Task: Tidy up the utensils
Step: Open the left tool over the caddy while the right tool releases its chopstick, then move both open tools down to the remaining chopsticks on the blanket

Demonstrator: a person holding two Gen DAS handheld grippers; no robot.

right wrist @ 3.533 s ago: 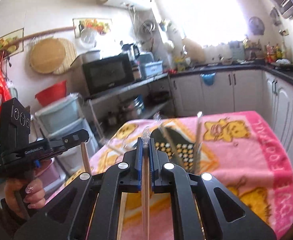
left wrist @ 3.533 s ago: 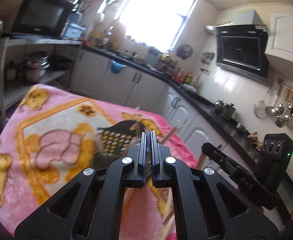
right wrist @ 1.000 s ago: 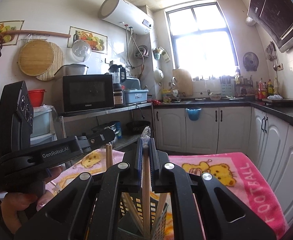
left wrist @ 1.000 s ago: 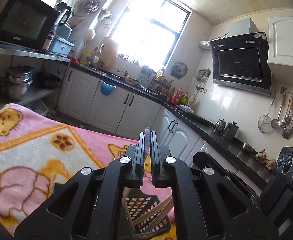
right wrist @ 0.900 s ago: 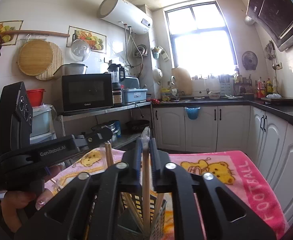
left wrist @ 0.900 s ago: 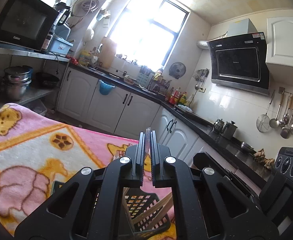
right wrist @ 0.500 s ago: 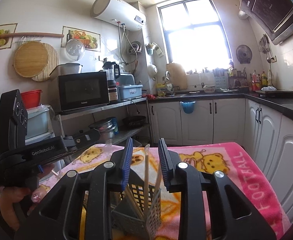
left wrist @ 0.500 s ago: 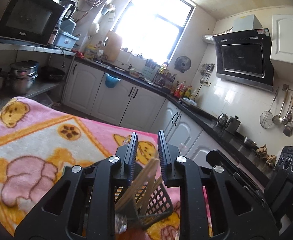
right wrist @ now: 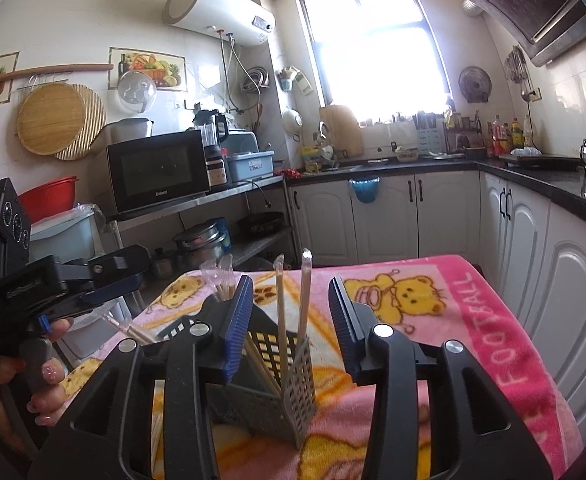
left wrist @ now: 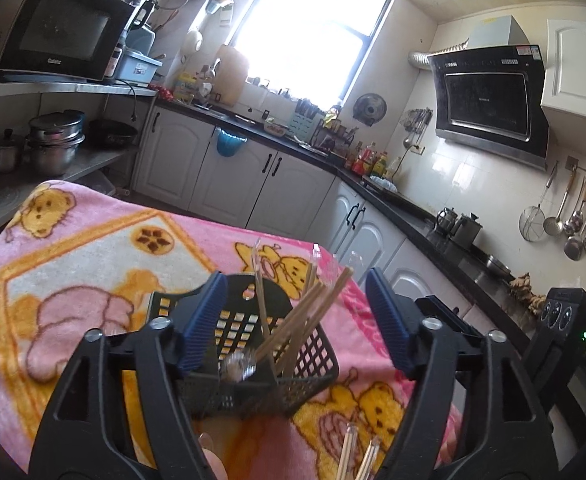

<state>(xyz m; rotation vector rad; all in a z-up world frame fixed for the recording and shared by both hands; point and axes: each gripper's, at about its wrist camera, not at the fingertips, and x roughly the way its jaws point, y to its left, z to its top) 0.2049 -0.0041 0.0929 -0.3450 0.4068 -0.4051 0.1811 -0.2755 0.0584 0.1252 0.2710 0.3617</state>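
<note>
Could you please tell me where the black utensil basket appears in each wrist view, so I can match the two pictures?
Left wrist: black utensil basket sits low at centre, between the open jaws, chopsticks leaning inside.
Right wrist: the basket is lower centre, between that gripper's jaws.
Shared landmark: the microwave on the shelf.

Left gripper and right gripper jaws just opening, pressing nothing

A pink blanket patterned with yellow bears and orange borders lies under a black lattice utensil basket of pale wooden chopsticks, and both black claws wear blue pads.
</note>
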